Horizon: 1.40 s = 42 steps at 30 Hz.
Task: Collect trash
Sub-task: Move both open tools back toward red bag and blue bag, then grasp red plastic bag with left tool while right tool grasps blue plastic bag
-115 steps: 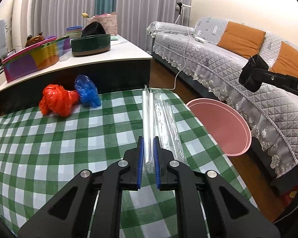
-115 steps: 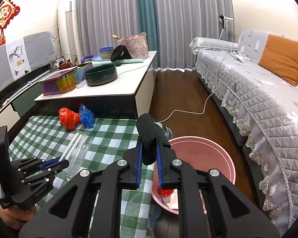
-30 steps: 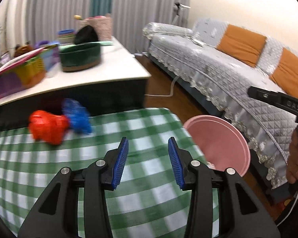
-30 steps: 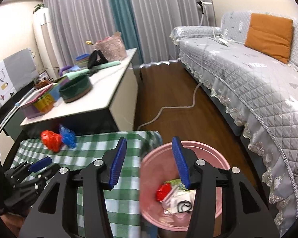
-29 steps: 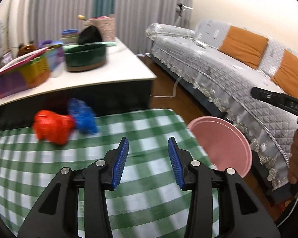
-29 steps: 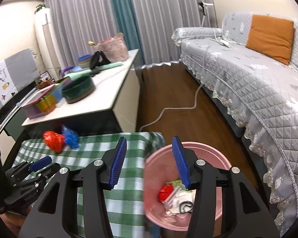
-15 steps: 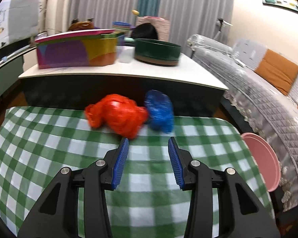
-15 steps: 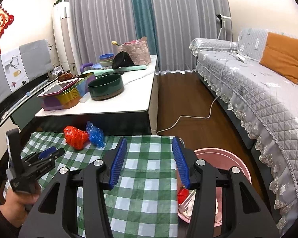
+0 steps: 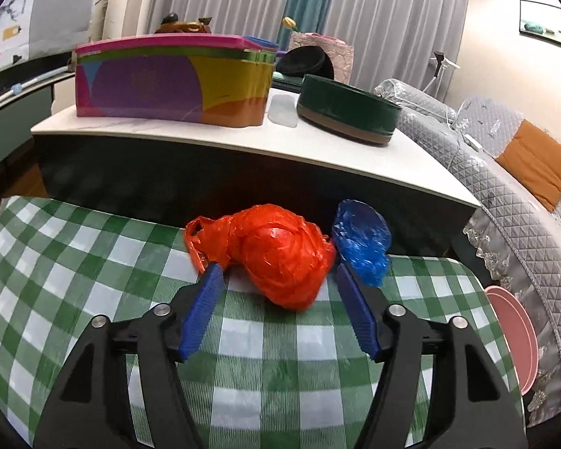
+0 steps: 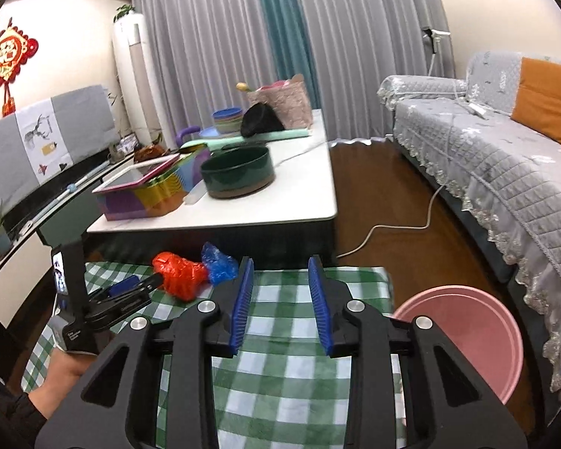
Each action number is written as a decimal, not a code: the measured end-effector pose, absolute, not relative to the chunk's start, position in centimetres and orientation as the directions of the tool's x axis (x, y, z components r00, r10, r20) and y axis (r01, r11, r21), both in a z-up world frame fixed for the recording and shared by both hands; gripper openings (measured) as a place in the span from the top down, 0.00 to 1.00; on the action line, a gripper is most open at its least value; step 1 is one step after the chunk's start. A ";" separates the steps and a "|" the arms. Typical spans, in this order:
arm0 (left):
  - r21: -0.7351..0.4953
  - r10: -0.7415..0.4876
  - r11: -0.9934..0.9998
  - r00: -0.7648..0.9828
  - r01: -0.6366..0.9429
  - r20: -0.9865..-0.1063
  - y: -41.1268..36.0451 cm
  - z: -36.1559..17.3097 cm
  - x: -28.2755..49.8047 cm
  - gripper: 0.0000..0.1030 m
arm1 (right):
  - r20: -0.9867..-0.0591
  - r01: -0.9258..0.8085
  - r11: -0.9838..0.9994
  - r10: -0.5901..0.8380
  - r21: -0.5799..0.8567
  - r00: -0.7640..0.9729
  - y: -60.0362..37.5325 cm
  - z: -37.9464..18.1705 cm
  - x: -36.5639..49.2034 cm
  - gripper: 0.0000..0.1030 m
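Observation:
A crumpled red plastic bag (image 9: 276, 254) lies at the far edge of the green checked tablecloth (image 9: 93, 280), with a crumpled blue bag (image 9: 362, 247) just to its right. My left gripper (image 9: 276, 273) is open, its fingertips either side of the red bag's near end. My right gripper (image 10: 280, 265) is open and empty above the cloth (image 10: 280, 374), right of both bags; the red bag (image 10: 179, 269), the blue bag (image 10: 217, 262) and the left gripper (image 10: 131, 288) show there. The pink trash bin (image 10: 463, 336) stands on the floor at the table's right.
A white coffee table (image 9: 243, 149) behind carries a colourful box (image 9: 172, 78), a dark green round tin (image 9: 348, 112) and other items. A grey sofa (image 10: 486, 157) with orange cushions runs along the right. A white cable (image 10: 392, 228) lies on the wooden floor.
The left gripper let go of the clear wrappers, opened, and has moved up to the red bag. The right gripper dropped its black roll, opened, and swung back over the table.

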State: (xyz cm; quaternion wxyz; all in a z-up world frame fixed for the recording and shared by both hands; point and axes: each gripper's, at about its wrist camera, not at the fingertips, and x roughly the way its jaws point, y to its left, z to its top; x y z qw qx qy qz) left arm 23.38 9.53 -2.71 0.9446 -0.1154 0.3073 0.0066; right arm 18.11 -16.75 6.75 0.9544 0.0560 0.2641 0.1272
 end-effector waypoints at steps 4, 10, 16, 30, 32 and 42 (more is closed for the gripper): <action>-0.217 -0.059 0.972 0.797 -0.092 -0.601 9.9 -3.4 24.3 0.39 | -0.514 -0.259 0.954 0.298 0.148 0.804 -13.8 4.9 19.8 0.70; -0.204 -0.067 0.976 0.789 -0.075 -0.610 9.8 -3.7 24.8 0.39 | -0.558 -0.271 0.948 0.317 0.166 0.767 -10.9 1.9 22.8 0.69; -0.190 -0.080 0.980 0.770 -0.054 -0.633 9.5 -4.2 25.6 0.39 | -0.586 -0.299 0.938 0.342 0.174 0.734 -7.5 -0.2 26.2 0.64; -0.228 -0.058 0.967 0.766 -0.117 -0.640 12.0 -4.3 26.8 0.39 | -0.669 -0.344 0.922 0.370 0.179 0.644 -3.9 -4.1 32.6 0.54; -0.230 -0.059 0.966 0.764 -0.118 -0.642 12.1 -4.2 27.0 0.38 | -0.686 -0.346 0.921 0.369 0.179 0.626 -3.7 -4.6 33.0 0.67; -0.232 -0.049 0.963 0.756 -0.138 -0.653 11.7 -4.2 27.3 0.58 | -0.692 -0.341 0.922 0.367 0.182 0.622 -5.5 -3.7 32.0 0.96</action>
